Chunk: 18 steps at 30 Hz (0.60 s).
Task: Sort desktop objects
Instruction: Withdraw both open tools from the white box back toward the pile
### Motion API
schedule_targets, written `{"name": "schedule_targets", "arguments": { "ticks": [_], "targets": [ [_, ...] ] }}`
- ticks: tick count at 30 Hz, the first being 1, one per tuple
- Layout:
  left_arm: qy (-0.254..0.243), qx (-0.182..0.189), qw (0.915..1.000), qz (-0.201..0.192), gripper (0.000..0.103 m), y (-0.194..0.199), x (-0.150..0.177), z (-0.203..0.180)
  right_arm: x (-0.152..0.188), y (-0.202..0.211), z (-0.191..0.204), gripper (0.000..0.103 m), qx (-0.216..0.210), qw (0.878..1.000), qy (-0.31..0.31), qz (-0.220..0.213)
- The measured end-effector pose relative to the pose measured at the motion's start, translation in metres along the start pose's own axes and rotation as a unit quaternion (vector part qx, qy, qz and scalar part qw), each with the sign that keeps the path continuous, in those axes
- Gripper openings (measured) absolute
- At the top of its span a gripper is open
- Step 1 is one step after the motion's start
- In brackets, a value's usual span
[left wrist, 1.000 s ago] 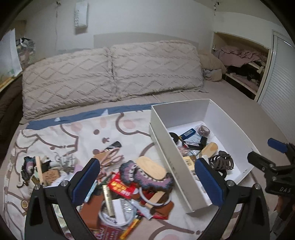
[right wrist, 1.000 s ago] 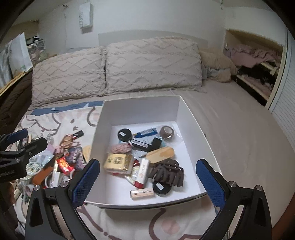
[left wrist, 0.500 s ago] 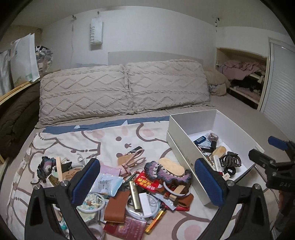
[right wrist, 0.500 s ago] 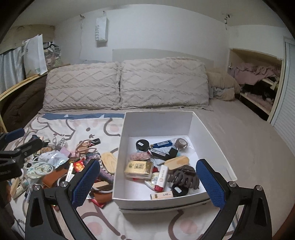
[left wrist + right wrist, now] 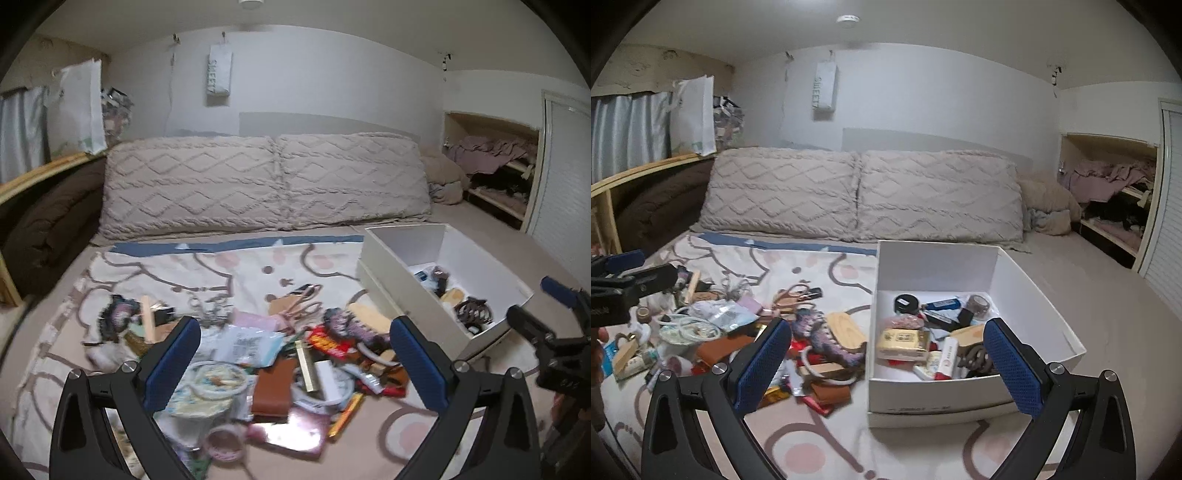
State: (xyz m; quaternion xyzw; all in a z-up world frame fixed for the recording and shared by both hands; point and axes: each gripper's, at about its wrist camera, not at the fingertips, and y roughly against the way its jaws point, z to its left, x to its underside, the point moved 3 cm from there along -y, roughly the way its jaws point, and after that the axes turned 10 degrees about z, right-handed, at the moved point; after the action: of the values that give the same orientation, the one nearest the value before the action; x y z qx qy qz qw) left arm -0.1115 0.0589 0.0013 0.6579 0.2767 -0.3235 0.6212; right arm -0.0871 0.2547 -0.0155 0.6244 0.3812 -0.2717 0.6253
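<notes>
A white box [image 5: 934,264] stands on the bed and holds several small items, among them a gold packet [image 5: 903,341] and a brown hair claw [image 5: 977,360]. It also shows in the left wrist view [image 5: 402,242]. A heap of loose items lies left of it: a brown wallet [image 5: 271,387], a red packet [image 5: 328,341], a wooden brush [image 5: 846,328]. My left gripper [image 5: 295,362] is open and empty above the heap. My right gripper [image 5: 886,362] is open and empty above the box's near left corner.
A cartoon-print blanket [image 5: 236,266] covers the bed under the heap. Two beige pillows [image 5: 266,181] lie at the headboard. An open closet shelf [image 5: 1115,199] is on the right, a wooden rail [image 5: 639,173] on the left.
Both grippers have pulled back and risen, so the heap and box look smaller and farther and more wall shows. Both stayed open and empty.
</notes>
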Motion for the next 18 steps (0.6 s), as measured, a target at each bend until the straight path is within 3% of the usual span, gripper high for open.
{"name": "schedule_targets", "arguments": {
  "ticks": [11,18],
  "targets": [
    [-0.001,0.002,0.9994,-0.033,0.103,0.031,0.032,0.018,0.024,0.01,0.027,0.103,-0.033,0.999,0.008,-0.013],
    [0.015,-0.015,0.9986,-0.047,0.103,0.043,0.056,0.037,0.041,0.007,0.04,0.103,-0.049,0.999,0.008,-0.014]
  ]
}}
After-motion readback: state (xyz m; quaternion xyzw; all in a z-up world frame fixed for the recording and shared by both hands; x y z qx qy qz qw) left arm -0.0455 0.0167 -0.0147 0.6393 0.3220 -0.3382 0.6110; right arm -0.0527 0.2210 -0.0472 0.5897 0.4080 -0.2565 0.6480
